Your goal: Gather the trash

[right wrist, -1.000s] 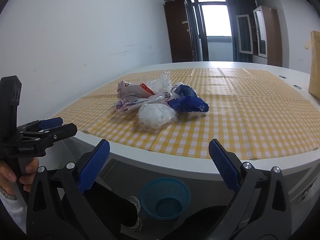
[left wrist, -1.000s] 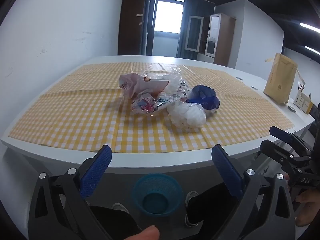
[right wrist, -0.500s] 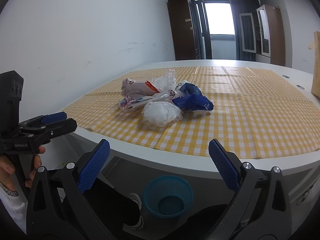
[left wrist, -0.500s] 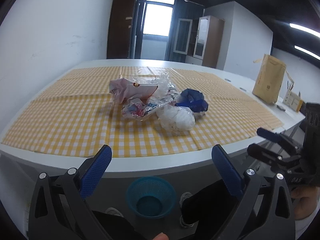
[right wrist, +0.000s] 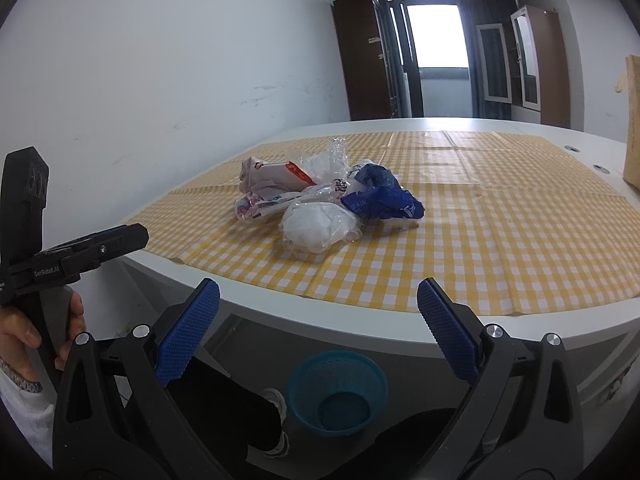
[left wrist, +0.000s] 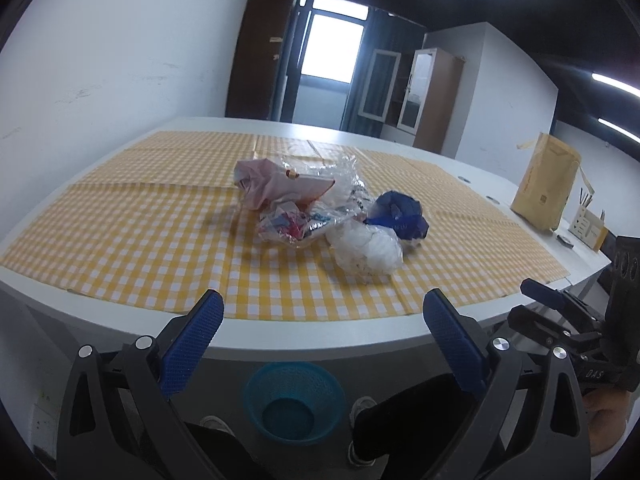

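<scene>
Left wrist view: left gripper [left wrist: 320, 320] off the near edge of the tabletop [left wrist: 304, 348], jaws wide, nothing between them. Right gripper [right wrist: 318, 308] likewise short of the edge, jaws wide and empty.

Trash pile [left wrist: 332, 208] sits mid-tabletop on the yellow check cloth [left wrist: 140, 236], well apart from both grippers. Members: pink bag [left wrist: 272, 184] at far left, clear wrapper [left wrist: 288, 228] with red-blue print in the middle, white bag [left wrist: 368, 246] nearest, blue bag [left wrist: 400, 216] to the right. All touching or overlapping.

Bin [left wrist: 294, 400], blue mesh, on the floor below the near edge, between the person's feet.

Axis: the pile runs long from far left (pink) to near right (blue, white). No single piece has a clear pointing end (all crumpled); the clear wrapper lies roughly along that same line.

Risks, as judged:
- Pieces overlap, so closing on one may drag a neighbour along, then shed it on the cloth or the floor.
- Thin film is slippery and springy; a shallow pinch could slip out during the carry back.
- A low approach may catch the cloth with the bag and pull it.
- Bin is small and partly under the tabletop edge, so a release too far forward lands on the tabletop, too far back on the floor.
- Both grippers heading for one pile could collide.
</scene>
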Action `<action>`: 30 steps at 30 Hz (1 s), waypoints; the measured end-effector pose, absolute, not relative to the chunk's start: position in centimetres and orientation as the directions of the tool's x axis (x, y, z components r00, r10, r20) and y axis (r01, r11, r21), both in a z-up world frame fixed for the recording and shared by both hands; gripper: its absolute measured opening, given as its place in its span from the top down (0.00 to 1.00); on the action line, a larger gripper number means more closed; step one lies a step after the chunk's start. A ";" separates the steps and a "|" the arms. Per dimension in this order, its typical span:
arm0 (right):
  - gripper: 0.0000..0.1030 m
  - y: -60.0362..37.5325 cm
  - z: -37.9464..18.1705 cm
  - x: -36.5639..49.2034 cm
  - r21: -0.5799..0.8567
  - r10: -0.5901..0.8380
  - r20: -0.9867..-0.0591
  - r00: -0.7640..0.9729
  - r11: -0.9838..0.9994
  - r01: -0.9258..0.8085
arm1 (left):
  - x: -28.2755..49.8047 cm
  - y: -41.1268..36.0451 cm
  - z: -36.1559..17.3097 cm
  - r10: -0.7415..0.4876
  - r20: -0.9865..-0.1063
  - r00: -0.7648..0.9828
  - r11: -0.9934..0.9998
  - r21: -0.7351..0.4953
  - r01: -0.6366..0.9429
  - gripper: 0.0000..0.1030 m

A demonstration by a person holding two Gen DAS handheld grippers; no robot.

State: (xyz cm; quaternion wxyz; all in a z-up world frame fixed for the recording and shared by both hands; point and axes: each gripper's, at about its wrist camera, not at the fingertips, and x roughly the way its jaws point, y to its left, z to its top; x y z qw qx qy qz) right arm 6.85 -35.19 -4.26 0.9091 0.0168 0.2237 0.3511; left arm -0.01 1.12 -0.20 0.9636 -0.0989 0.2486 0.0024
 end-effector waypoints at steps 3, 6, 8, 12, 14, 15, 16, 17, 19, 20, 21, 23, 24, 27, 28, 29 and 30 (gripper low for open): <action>0.08 -35.1 -4.0 6.8 0.192 0.650 -0.387 0.654 0.751 -0.632 | -0.2 1.2 0.0 -0.036 -0.465 0.884 0.982 -0.180 -0.055 0.06; 0.08 -35.1 -3.9 6.6 0.192 0.653 -0.382 0.653 0.748 -0.636 | -0.1 1.2 0.0 -0.067 -0.470 0.880 0.981 -0.192 -0.028 0.06; 0.08 -35.2 -3.8 6.6 0.194 0.657 -0.379 0.652 0.745 -0.638 | -0.2 1.0 0.1 -0.082 -0.470 0.879 0.980 -0.196 -0.014 0.06; 0.08 -35.1 -3.8 6.3 0.184 0.659 -0.377 0.651 0.742 -0.645 | -0.3 0.9 0.1 -0.093 -0.465 0.880 0.978 -0.210 -0.007 0.06; 0.08 -35.1 -3.8 6.2 0.177 0.657 -0.374 0.654 0.743 -0.645 | -0.3 1.1 0.1 -0.095 -0.466 0.880 0.975 -0.222 -0.013 0.06; 0.08 -35.1 -3.7 6.2 0.176 0.658 -0.370 0.655 0.742 -0.646 | -0.3 1.2 0.1 -0.094 -0.468 0.879 0.973 -0.230 -0.018 0.06; 0.08 -35.2 -3.7 6.1 0.176 0.661 -0.366 0.655 0.740 -0.649 | -0.4 1.3 0.1 -0.093 -0.465 0.880 0.971 -0.238 -0.023 0.06; 0.08 -35.2 -3.6 6.0 0.177 0.665 -0.361 0.654 0.737 -0.652 | -0.5 1.4 0.2 -0.089 -0.462 0.883 0.970 -0.243 -0.029 0.06; 0.08 -35.2 -3.5 5.8 0.176 0.669 -0.350 0.656 0.734 -0.656 | -0.6 1.5 0.2 -0.087 -0.459 0.884 0.969 -0.246 -0.032 0.06; 0.08 -35.2 -3.4 5.8 0.175 0.671 -0.347 0.655 0.732 -0.658 | -0.6 1.5 0.3 -0.086 -0.458 0.885 0.969 -0.246 -0.033 0.06; 0.08 -35.2 -3.4 5.7 0.173 0.672 -0.346 0.655 0.731 -0.660 | -0.7 1.6 0.3 -0.083 -0.457 0.886 0.969 -0.246 -0.036 0.06; 0.08 -35.2 -3.4 5.7 0.172 0.672 -0.347 0.654 0.731 -0.660 | -0.7 1.7 0.4 -0.075 -0.453 0.888 0.968 -0.248 -0.045 0.06; 0.08 -35.2 -3.4 5.7 0.173 0.672 -0.348 0.654 0.731 -0.659 | -0.7 1.8 0.4 -0.074 -0.451 0.889 0.967 -0.251 -0.047 0.06; 0.08 -35.4 -3.2 5.7 0.171 0.666 -0.345 0.661 0.737 -0.653 | -0.8 2.0 0.6 -0.065 -0.446 0.893 0.966 -0.252 -0.055 0.06; 0.08 -35.4 -3.1 5.7 0.175 0.666 -0.341 0.663 0.738 -0.652 | -0.8 2.1 0.7 -0.057 -0.444 0.894 0.966 -0.252 -0.063 0.06; 0.08 -35.5 -3.0 5.7 0.183 0.672 -0.333 0.662 0.734 -0.654 | -0.8 2.1 0.9 -0.052 -0.442 0.895 0.965 -0.253 -0.069 0.06; 0.08 -35.7 -2.9 5.6 0.192 0.677 -0.318 0.663 0.731 -0.655 | -0.9 2.1 1.1 -0.045 -0.441 0.896 0.963 -0.257 -0.078 0.06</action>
